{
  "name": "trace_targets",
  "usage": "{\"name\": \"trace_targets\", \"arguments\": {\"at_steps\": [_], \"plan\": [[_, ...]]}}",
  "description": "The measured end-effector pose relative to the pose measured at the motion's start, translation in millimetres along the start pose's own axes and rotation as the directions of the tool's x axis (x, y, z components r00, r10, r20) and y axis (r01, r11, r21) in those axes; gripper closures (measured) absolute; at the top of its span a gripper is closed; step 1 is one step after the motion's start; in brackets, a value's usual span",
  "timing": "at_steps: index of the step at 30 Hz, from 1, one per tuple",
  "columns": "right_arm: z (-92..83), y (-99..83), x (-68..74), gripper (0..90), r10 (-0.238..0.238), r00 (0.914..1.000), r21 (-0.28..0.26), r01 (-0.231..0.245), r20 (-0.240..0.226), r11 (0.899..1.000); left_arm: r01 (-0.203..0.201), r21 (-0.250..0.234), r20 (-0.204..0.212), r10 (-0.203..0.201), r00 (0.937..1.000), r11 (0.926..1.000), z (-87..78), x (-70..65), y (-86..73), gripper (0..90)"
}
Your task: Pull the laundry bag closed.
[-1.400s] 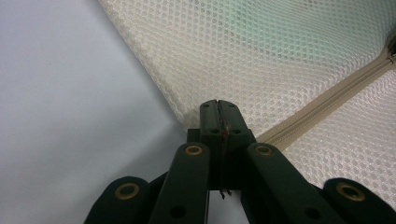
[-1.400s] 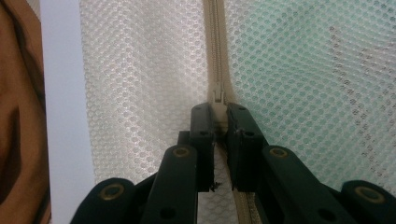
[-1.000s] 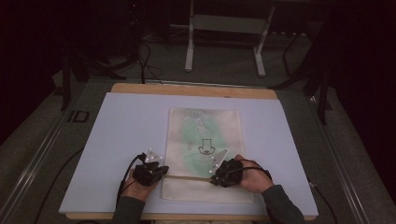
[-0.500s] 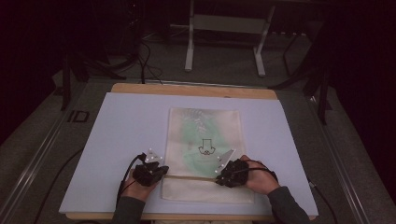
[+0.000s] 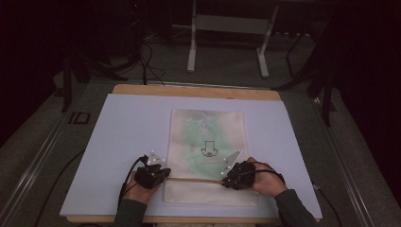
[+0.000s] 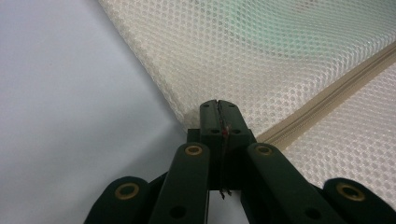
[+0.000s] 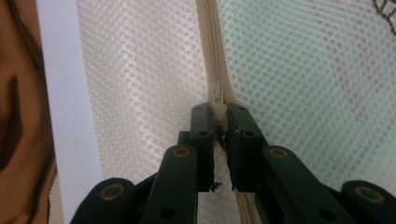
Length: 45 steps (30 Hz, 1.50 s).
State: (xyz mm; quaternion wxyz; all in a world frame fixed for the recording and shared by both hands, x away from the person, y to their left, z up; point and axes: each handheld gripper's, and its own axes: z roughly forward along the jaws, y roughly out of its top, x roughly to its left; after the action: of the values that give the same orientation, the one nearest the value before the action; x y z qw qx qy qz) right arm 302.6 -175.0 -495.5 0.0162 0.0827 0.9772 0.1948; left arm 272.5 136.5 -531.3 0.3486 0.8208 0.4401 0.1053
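— Mesh, cream-coloured: a flat zip bag [image 5: 208,151] lies in the middle of a pale sheet [image 5: 127,132] that covers the wooden table [image 5: 194,91]. Something green shows through its upper part, with a small dark drawing on it.

— Where are the hands?

— Both come in at the near edge. The left gripper [image 5: 163,172] sits at the bag's left edge, right where the zip [image 6: 327,91] begins. The right gripper [image 5: 226,181] is further along the same zip line, toward the bag's right side.

— What is the left one doing?

— In the left gripper view its jaws are pressed together, tips at the very edge of the mesh beside the zip's end. They seem to pinch the bag's edge, though the fabric between them is hard to make out.

— And the right one?

— In the right gripper view the jaws stand a narrow gap apart, with the cream zip slider [image 7: 217,100] between them. They close on it from both sides; the zip track runs straight away from the tips. At the left of that view are the sheet's edge and the wood.
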Motion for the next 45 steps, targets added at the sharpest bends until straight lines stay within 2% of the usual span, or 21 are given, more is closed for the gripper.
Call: {"name": "trace_targets", "arguments": {"at_steps": [15, 24, 31, 45], "plan": [[-3.6, -4.7, 0.3, 82.3, 0.005, 1.0000, 0.004, -0.005, 0.004, 1.000, -0.004, 0.001, -0.001, 0.004, 1.0000, 1.0000, -0.1, -0.1, 0.0, 89.6], [-7.5, -13.6, -1.0, 82.4, 0.021, 0.9998, -0.012, -0.021, 0.002, 1.000, -0.003, 0.001, -0.001, 0.003, 1.0000, 1.0000, -0.1, -0.2, 0.0, 89.6], [-7.8, -17.5, -1.1, 82.4, 0.028, 0.9996, -0.002, -0.028, 0.004, 1.000, -0.002, 0.001, 0.000, 0.002, 1.0000, 1.0000, -0.1, -0.1, 0.0, 89.6], [-12.2, -19.0, -1.5, 82.3, 0.032, 0.9995, -0.006, -0.032, 0.007, 0.999, -0.002, 0.001, -0.001, 0.002, 1.0000, 1.0000, -0.1, -0.1, 0.0, 89.6]]}}
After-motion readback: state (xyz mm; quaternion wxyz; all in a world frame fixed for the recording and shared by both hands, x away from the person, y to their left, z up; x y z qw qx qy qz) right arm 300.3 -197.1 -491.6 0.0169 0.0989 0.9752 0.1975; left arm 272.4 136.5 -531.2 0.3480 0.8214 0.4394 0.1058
